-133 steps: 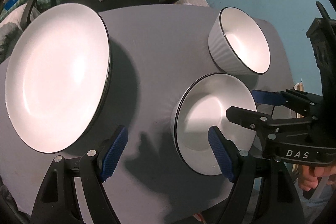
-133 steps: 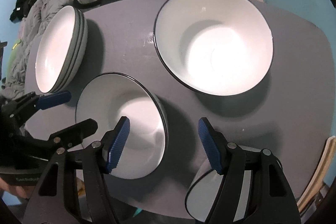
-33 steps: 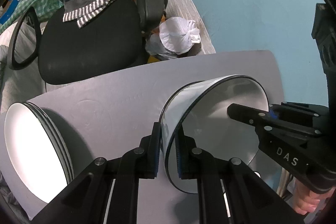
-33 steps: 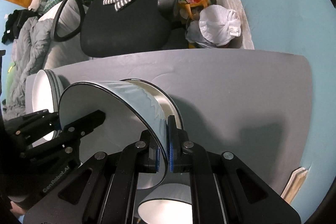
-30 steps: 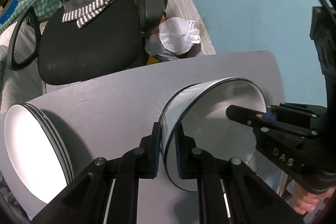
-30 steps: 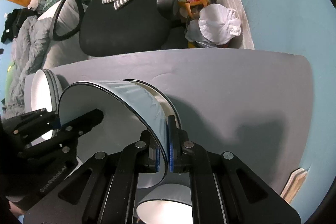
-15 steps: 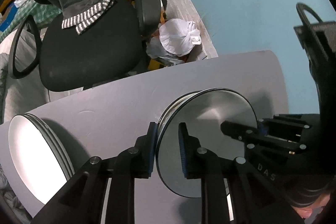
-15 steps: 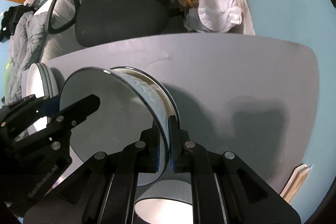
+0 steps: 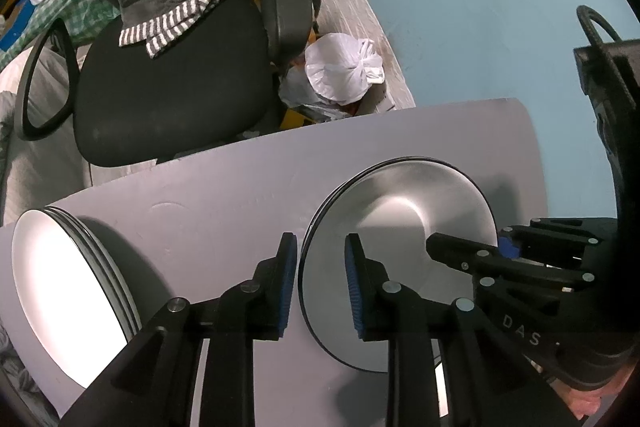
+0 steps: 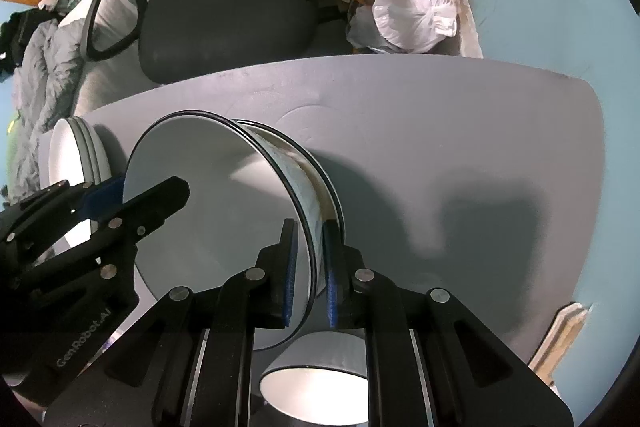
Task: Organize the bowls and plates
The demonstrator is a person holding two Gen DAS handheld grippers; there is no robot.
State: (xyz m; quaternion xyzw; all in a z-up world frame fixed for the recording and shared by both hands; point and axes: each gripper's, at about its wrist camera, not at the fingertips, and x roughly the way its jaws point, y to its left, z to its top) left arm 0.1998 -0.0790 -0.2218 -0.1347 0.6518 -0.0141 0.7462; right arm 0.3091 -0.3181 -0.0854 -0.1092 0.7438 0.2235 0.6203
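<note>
While nested in a matching bowl [image 10: 335, 201], sits on the right half of the grey matte table [image 9: 220, 195]: large white ceramic bowl with thin black rim [image 9: 400, 227]. Straddled at its left rim by the black left gripper with blue pads [image 9: 320, 247], jaws just eased apart to a narrow gap, rim between, pads off it. Pinched at the opposite wall by the black right gripper [image 10: 308, 239], nearly closed, pads tight to the wall. Stacked at the table's left end: white flat plates [image 9: 60, 287]. Parked at the table's near edge: small white ribbed bowl [image 10: 316, 359]. Beyond the table's far edge: black office chair [image 9: 168, 99].
</note>
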